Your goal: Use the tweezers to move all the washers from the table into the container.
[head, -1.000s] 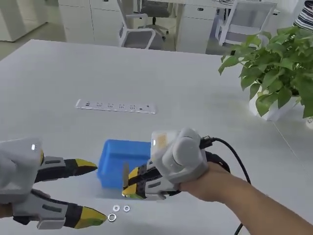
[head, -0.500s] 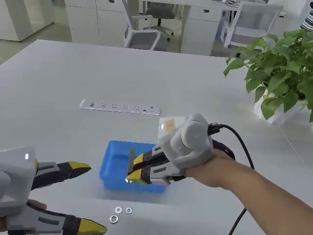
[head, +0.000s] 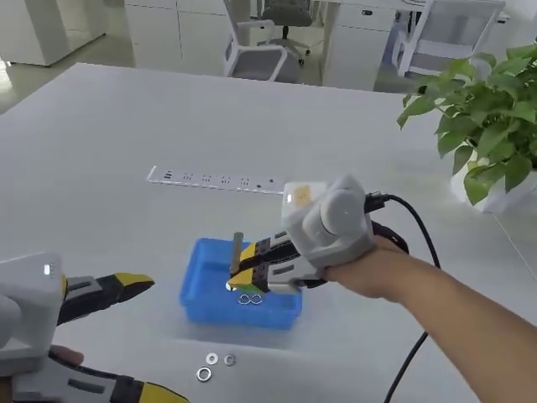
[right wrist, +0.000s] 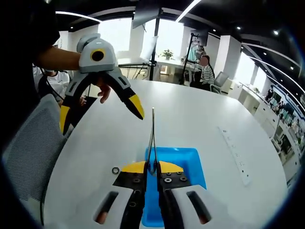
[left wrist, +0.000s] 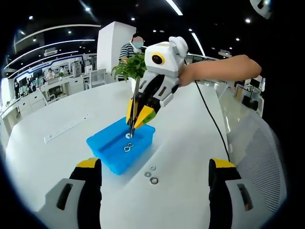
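Note:
The blue container [head: 201, 295] stands on the white table with a pair of washers [head: 249, 299] lying in it. My right gripper [head: 252, 273] is shut on the tweezers [head: 237, 252], whose tips point down into the container [left wrist: 107, 148]. Something small and pale sits at the tweezer tips [left wrist: 128, 135]; I cannot tell whether it is a washer. Three washers [head: 216, 363] lie on the table in front of the container. My left gripper [head: 151, 336] stands open at the near left, apart from the container, its jaws either side of the loose washers [left wrist: 151, 174].
A white power strip [head: 216, 180] lies behind the container. A potted plant [head: 487, 109] stands at the far right. The right gripper's cable [head: 415, 243] trails over the table. Office chairs [head: 256, 50] stand beyond the far edge.
My right gripper has carried the tweezers up from beside the loose washers to over the container. Two washers now show inside it. The left gripper has hardly moved.

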Motion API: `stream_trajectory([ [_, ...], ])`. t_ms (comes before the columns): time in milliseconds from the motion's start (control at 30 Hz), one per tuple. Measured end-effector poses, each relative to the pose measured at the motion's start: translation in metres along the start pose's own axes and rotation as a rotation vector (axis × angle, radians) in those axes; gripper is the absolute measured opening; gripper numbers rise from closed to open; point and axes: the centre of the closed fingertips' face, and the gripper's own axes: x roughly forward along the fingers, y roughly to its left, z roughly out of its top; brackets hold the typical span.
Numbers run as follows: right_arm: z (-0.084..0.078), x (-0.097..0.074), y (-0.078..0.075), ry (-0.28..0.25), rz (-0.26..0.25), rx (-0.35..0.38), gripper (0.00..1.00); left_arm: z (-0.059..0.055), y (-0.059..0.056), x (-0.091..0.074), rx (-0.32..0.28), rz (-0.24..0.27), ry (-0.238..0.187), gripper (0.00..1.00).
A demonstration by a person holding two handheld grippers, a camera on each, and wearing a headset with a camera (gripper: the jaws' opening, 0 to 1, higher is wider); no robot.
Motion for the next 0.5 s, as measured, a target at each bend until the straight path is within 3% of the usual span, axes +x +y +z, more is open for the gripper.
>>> stream_trajectory([
  [500, -0.017, 0.020, -0.015, 0.009, 0.028, 0.000, 0.09, -0.001, 0.001, -0.002, -0.020, 0.012, -0.007, 0.99],
])
